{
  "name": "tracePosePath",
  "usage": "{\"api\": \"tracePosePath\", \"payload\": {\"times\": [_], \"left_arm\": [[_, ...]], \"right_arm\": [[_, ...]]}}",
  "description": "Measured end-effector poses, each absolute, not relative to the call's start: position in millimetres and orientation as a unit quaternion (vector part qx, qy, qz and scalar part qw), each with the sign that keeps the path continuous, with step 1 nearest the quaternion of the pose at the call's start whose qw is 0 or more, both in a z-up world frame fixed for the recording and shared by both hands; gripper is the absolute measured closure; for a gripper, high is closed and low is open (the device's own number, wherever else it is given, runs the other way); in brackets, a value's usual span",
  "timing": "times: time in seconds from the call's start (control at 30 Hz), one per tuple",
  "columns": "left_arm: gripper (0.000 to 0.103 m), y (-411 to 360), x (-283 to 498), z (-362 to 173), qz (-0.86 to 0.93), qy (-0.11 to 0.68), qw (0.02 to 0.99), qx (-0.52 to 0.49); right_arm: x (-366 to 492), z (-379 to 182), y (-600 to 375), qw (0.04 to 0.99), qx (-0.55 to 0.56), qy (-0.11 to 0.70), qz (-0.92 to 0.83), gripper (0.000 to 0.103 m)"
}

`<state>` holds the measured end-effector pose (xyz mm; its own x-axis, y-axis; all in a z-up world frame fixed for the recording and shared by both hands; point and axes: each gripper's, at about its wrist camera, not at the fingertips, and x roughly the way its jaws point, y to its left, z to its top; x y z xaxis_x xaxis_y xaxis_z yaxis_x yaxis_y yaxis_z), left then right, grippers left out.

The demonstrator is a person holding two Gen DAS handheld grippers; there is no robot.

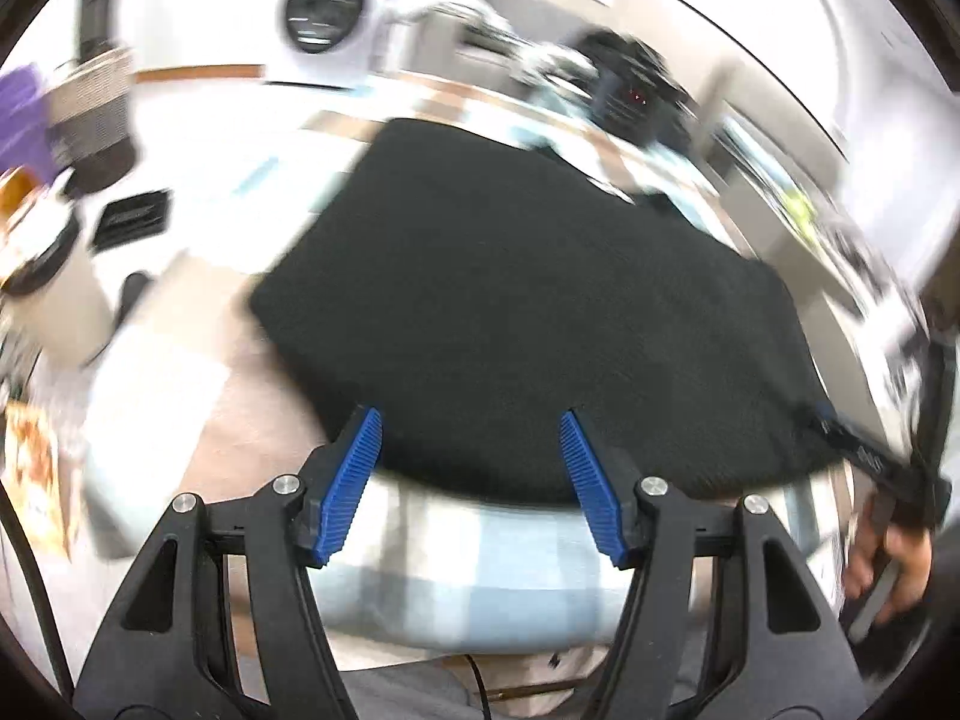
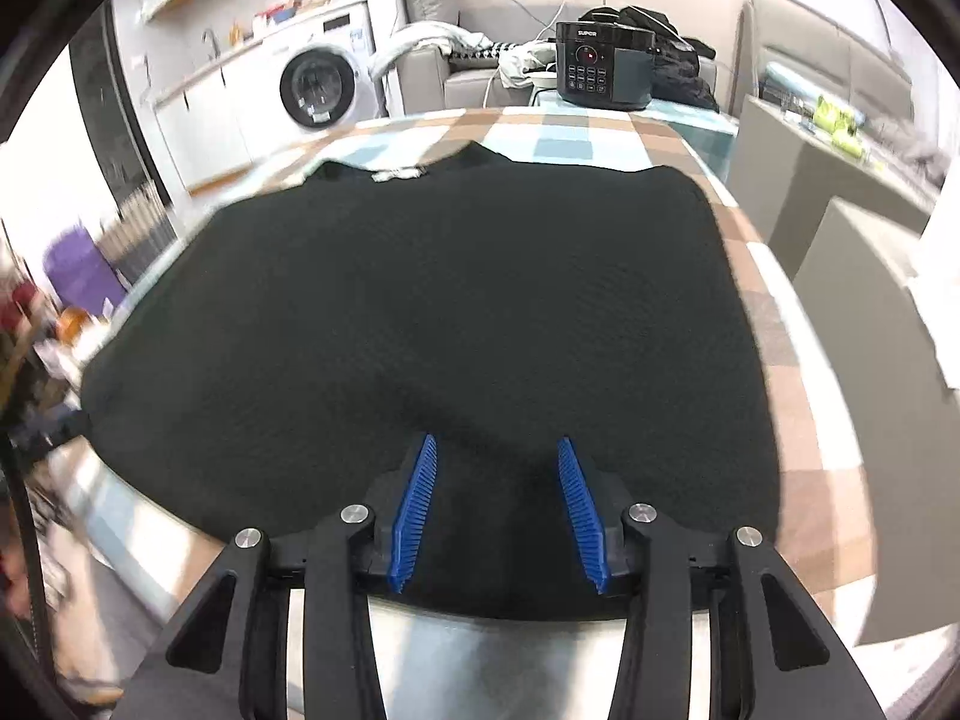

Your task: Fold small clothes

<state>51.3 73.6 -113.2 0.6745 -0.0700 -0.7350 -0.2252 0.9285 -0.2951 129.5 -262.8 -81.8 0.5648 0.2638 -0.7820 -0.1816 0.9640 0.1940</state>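
A: Left tool (image 1: 471, 423) had its jaws apart, nothing between the blue pads (image 1: 354, 480). It sat over the near hem of the black garment (image 1: 510, 300), pads not on the cloth as far as I could see (that view was smeared with blur).

B: Right tool (image 2: 495, 450)?

A: Jaws apart too, narrower gap than the left. Black cloth lay between and under the pads; whether they touched it I couldn't tell. No clamp visible.

B: Where was the garment?

A: Spread flat on the table (image 2: 798, 492), on a checked cloth of tan, white and pale blue. Neckline with a white label (image 2: 399, 174) at the far end, hem at the near edge by both tools.

B: Anything else on the table?

A: Black cooker (image 2: 603, 66) with a keypad at the far end, well apart from the garment. Washing machine (image 2: 321, 84) behind, off the table. A hand (image 1: 888, 564) on the other tool's grip showed at the right edge of the left view.
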Motion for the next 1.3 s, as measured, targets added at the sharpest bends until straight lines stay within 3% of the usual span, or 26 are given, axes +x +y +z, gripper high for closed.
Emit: {"api": "tracePosePath", "payload": {"times": [0.23, 0.43, 0.47, 0.53, 0.6, 0.97, 1.3], "left_arm": [[0.044, 109.1, 44.1, -129.4, 0.091, 0.401, 0.881, -0.234], [0.045, 113.1, 72.5, -146.4, 0.112, 0.391, 0.881, -0.243], [0.048, 113.7, 80.0, -147.7, 0.110, 0.391, 0.881, -0.244], [0.076, 113.2, 90.5, -148.9, 0.103, 0.380, 0.882, -0.257], [0.089, 110.9, 99.8, -148.9, 0.102, 0.378, 0.884, -0.255], [0.091, 120.9, 91.8, -121.9, 0.114, 0.342, 0.902, -0.239], [0.092, 0.7, 146.8, -25.9, -0.031, 0.277, 0.957, -0.073]], "right_arm": [[132.4, -75.4, -252.4, 0.883, 0.062, 0.441, 0.147, 0.048], [131.5, -74.5, -255.2, 0.884, 0.068, 0.441, 0.141, 0.047], [131.3, -74.6, -255.3, 0.884, 0.067, 0.441, 0.141, 0.047], [132.1, -75.5, -254.9, 0.884, 0.066, 0.443, 0.138, 0.047], [134.3, -77.4, -253.7, 0.882, 0.066, 0.446, 0.136, 0.047], [143.7, -85.7, -249.8, 0.876, 0.064, 0.457, 0.143, 0.047], [135.2, -75.0, -274.1, 0.887, 0.086, 0.436, 0.127, 0.047]]}}
